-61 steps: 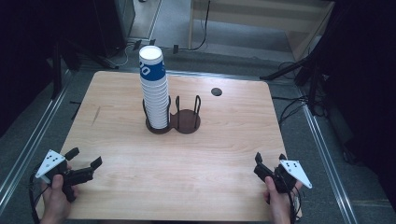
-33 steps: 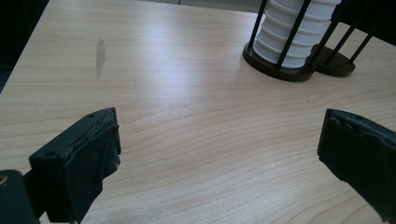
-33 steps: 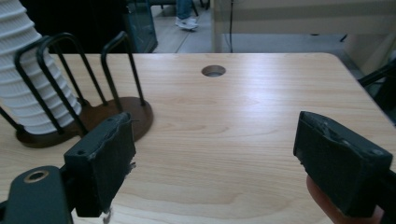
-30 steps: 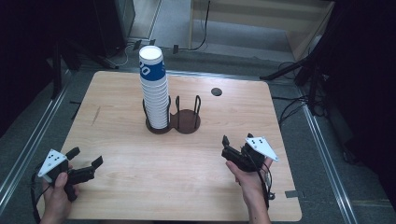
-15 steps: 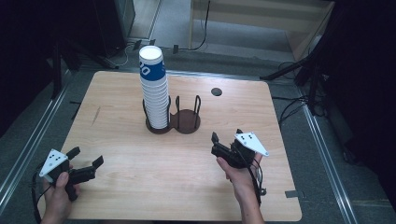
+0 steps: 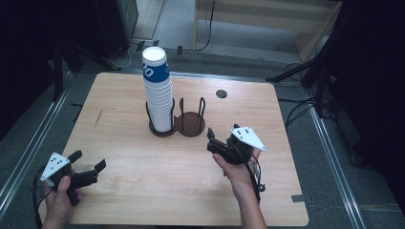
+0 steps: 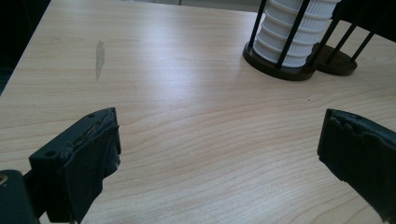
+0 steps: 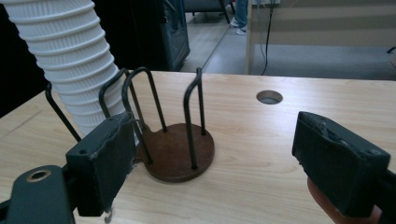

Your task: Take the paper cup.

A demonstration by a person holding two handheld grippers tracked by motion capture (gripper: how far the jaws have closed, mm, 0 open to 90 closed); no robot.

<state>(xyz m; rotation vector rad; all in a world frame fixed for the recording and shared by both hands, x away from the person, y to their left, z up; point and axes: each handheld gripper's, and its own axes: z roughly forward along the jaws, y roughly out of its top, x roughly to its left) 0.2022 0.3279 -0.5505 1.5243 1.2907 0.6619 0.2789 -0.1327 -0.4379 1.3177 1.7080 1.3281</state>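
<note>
We hold the right gripper (image 6: 214,143), jaws apart and empty, near the cup stack (image 6: 157,93) standing in its holder (image 6: 177,125) mid-surface. A sideways knock may topple the tall stack. Left gripper (image 6: 88,168) waits open.

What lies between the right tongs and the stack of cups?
In the right gripper view, the empty half of the wire holder stands between the open right tongs and the cup stack; otherwise bare tabletop.

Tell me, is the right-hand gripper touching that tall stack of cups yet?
Apart. In the high view, bare table lies between the right gripper and the stack of cups; its jaws are empty.
</note>
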